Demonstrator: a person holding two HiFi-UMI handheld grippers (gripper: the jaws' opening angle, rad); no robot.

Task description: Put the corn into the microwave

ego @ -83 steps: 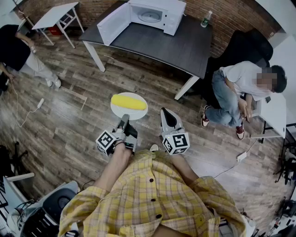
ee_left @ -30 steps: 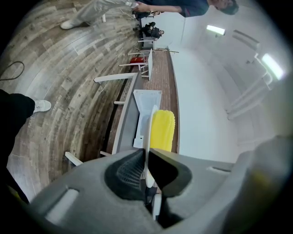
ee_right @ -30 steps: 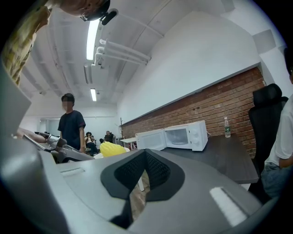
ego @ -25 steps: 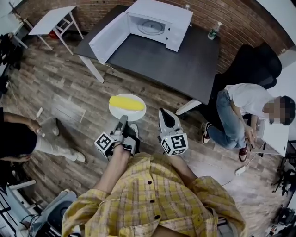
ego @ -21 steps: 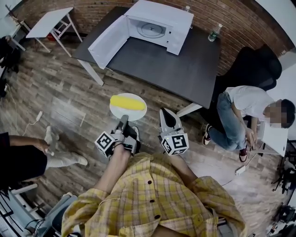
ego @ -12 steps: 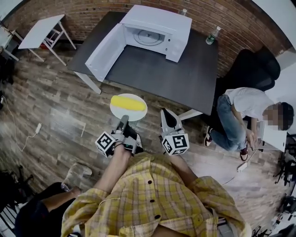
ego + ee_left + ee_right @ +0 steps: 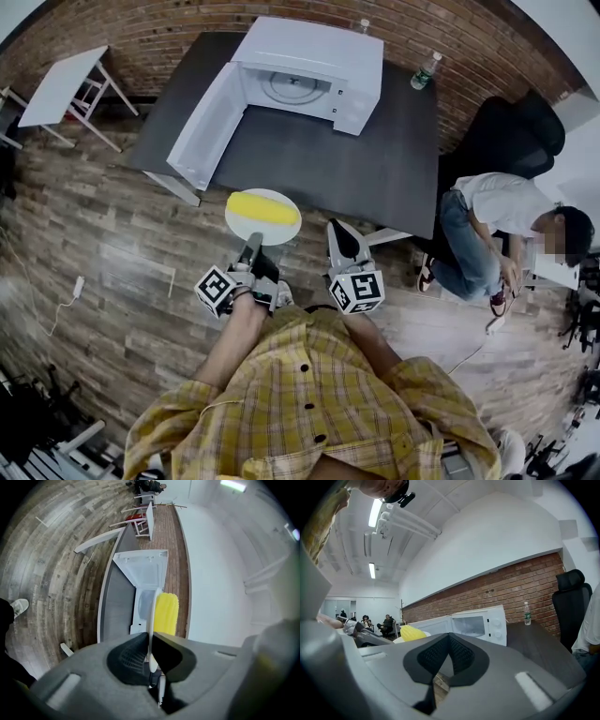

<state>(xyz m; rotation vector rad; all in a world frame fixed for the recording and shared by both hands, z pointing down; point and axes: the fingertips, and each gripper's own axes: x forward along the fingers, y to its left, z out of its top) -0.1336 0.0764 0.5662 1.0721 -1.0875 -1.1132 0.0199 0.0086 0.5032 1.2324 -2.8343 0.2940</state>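
Yellow corn cob [image 7: 262,207] lies across a round white plate [image 7: 284,231] in the head view, carried near the front edge of the dark desk [image 7: 347,169]. The left gripper [image 7: 251,241] pinches the plate's near rim. The right gripper [image 7: 339,231] rides beside it, apart from the plate. On the desk the white microwave [image 7: 314,56] stands with its door [image 7: 211,122] swung wide open.

In the left gripper view the fingers [image 7: 130,663] are clenched on the plate's thin edge. The cob sits beyond them, in line with the open cavity. A one-sided hold like this probably lets the plate sag, so the carry calls for a level wrist and a slow, straight approach that clears the door.

In the right gripper view the fingers [image 7: 433,656] are closed together on nothing. The cob shows to their left and the microwave ahead. That free gripper could steady the plate's far rim if the cob starts to roll.
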